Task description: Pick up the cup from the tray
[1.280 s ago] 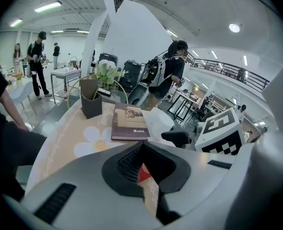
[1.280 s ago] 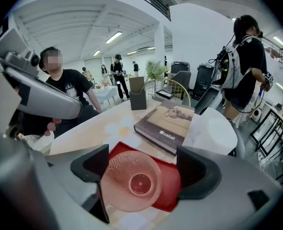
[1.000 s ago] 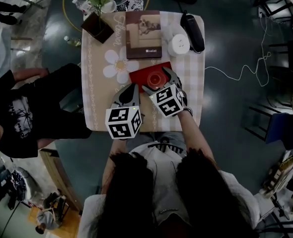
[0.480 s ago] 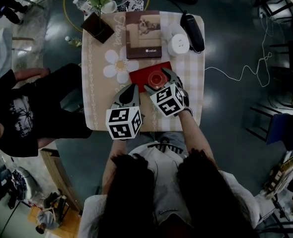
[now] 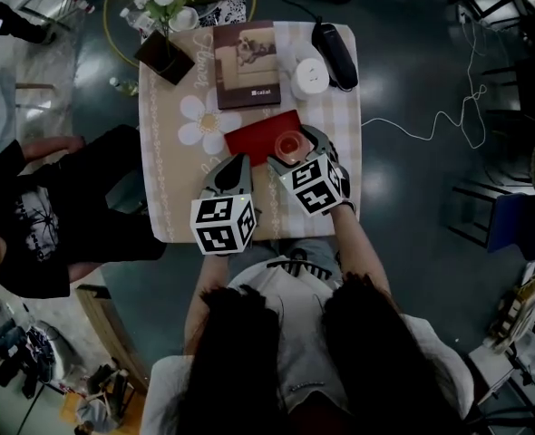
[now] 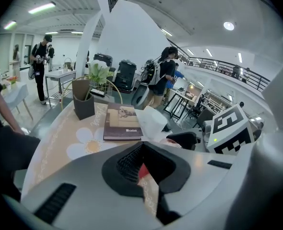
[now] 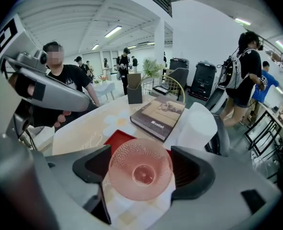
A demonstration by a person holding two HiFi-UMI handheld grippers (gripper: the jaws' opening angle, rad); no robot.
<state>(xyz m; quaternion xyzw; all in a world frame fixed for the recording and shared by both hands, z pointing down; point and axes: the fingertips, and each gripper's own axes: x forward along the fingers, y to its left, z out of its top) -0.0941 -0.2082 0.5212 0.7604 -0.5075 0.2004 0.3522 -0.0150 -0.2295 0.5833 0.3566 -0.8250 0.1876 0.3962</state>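
My right gripper grasps the pink textured glass cup between its pads at the red tray's near edge. My left gripper is clenched, empty.

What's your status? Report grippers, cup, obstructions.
Left gripper shut, empty, just short of the tray. Right gripper jaws clamped on the cup, by the tray's corner. Nothing blocking the lift.
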